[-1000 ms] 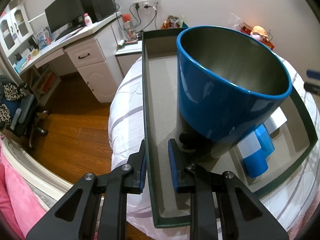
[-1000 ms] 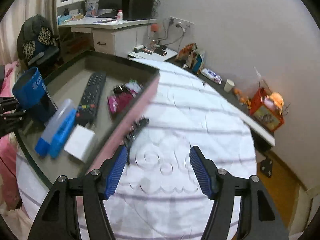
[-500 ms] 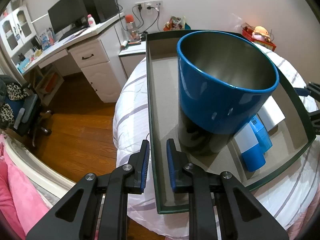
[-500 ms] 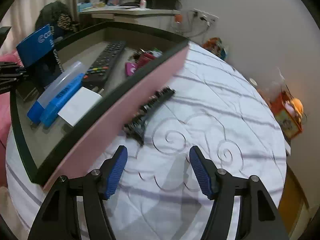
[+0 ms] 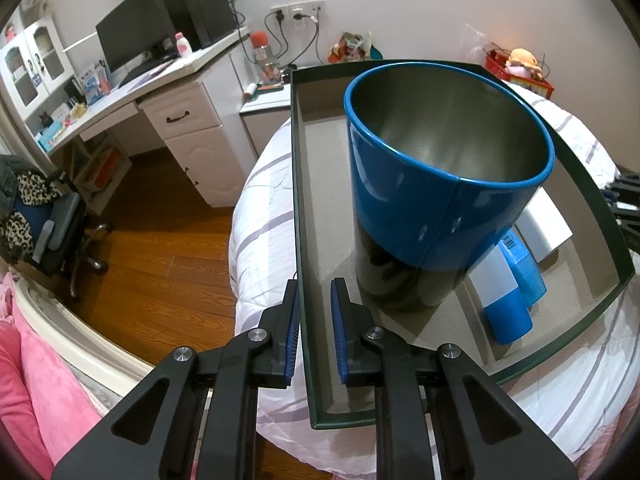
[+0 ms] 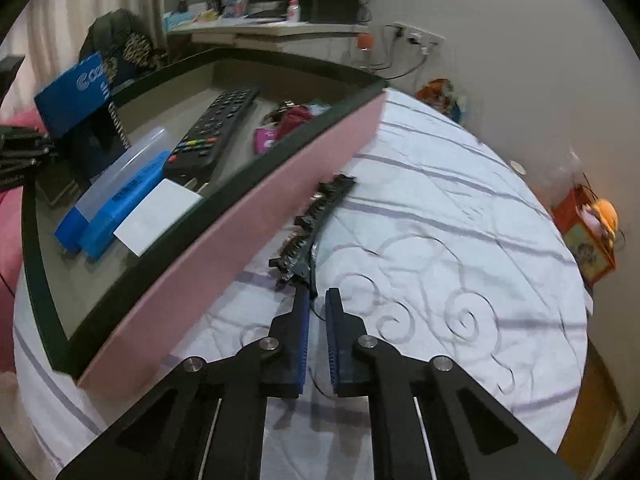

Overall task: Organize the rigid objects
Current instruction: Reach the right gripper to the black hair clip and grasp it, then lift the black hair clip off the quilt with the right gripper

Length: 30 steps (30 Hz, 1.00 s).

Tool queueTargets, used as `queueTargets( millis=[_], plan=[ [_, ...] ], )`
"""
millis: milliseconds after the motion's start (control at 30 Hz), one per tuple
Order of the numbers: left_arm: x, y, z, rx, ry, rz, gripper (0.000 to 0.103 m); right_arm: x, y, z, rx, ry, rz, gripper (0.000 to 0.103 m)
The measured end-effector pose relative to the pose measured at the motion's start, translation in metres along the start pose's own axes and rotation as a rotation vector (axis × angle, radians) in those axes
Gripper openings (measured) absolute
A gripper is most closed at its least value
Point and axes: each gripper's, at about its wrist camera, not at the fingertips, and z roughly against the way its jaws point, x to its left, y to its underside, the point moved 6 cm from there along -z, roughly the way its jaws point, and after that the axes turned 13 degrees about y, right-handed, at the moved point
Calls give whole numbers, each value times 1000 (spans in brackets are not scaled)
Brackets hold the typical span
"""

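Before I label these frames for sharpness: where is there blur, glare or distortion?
Left wrist view: sharp; fisheye bows the tray rim; soft highlights on the blue cup. Right wrist view: softer, the desk and the tray's far end smeared; the black hair clip on the bed is slightly blurred; dark corners in both.

A white desk (image 5: 168, 92) stands against the far wall, with a dark monitor (image 5: 128, 36) on it. An office chair (image 5: 52, 232) sits on the wood floor (image 5: 160, 264). An orange soft toy (image 5: 520, 58) rests by the bed's (image 6: 440, 216) far edge.
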Motion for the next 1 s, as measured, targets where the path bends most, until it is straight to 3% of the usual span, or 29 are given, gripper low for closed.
queueTargets(
  millis=[133,267,333,467,500,900,1000],
  plan=[
    [0,0,0,1,1,0,13,-16,17,11,18,0,-67,8],
    [0,0,0,-2,-1,0,13,-20,22,22,-32,0,-61,9],
    [0,-1,0,-2,0,0,14,-16,19,22,-40,13,-37,13],
    [0,0,0,-2,-1,-1,14,6,4,15,-56,-9,34,32],
    [0,0,0,-2,-1,0,14,10,1,13,-56,-2,52,33],
    [0,0,0,-2,-3,-1,14,15,-23,-7,-46,-35,40,33],
    [0,0,0,-3,-1,0,14,7,-17,-13,0,-37,-15,29]
  ],
)
